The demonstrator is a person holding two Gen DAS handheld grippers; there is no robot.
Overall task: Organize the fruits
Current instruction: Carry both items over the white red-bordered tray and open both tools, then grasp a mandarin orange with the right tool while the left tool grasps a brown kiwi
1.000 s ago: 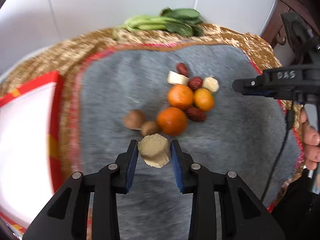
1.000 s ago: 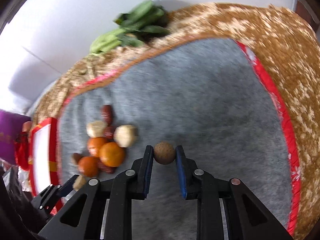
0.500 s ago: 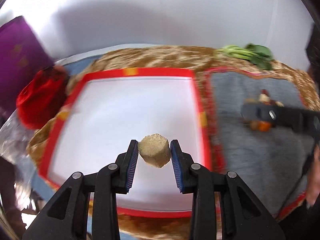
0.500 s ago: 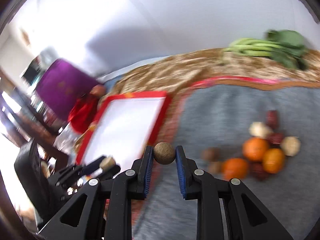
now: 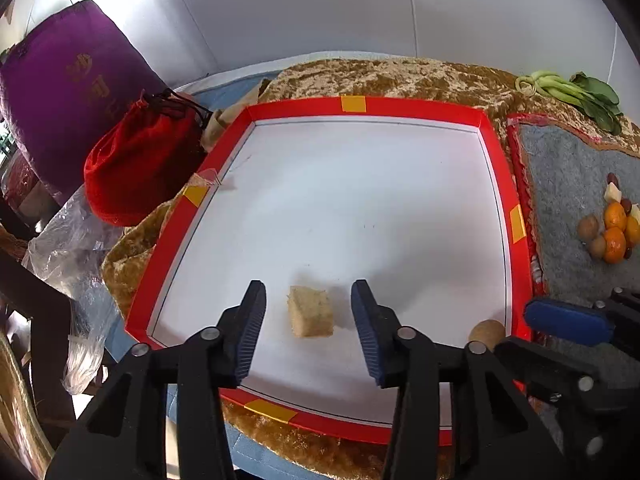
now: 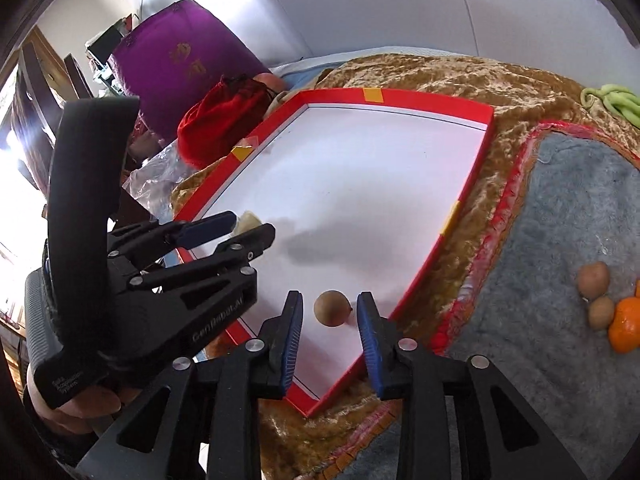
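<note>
- The tan cube-shaped piece (image 5: 311, 311) is lying on the white floor of the red-rimmed tray (image 5: 412, 107), low in the left wrist frame. A second ago it was pinched over the grey mat; it is now free between the pads.
- The left gripper (image 5: 308, 322) is opening: its fingers (image 5: 251, 322) are standing spread on both sides of the piece, with a clear gap on each side.
- The small round brown fruit (image 6: 331, 308) is sitting in the near corner of the tray, low centre of the right wrist frame. It too was clamped a second ago.
- The right gripper (image 6: 330, 326) is opening as well: its fingers (image 6: 289, 330) are parting, and neither pad is pressing on the fruit.
- Judgement: both items are being delivered, so two of the pile are now sorted into the tray.
- The cube piece is showing a rough, fibrous, matt surface; the round fruit is looking smooth and dull brown.
- The remaining fruit pile (image 5: 614, 232), including oranges, is lying on the grey mat (image 5: 568, 184) at the right edge of the left wrist frame, well apart from the tray.
</note>
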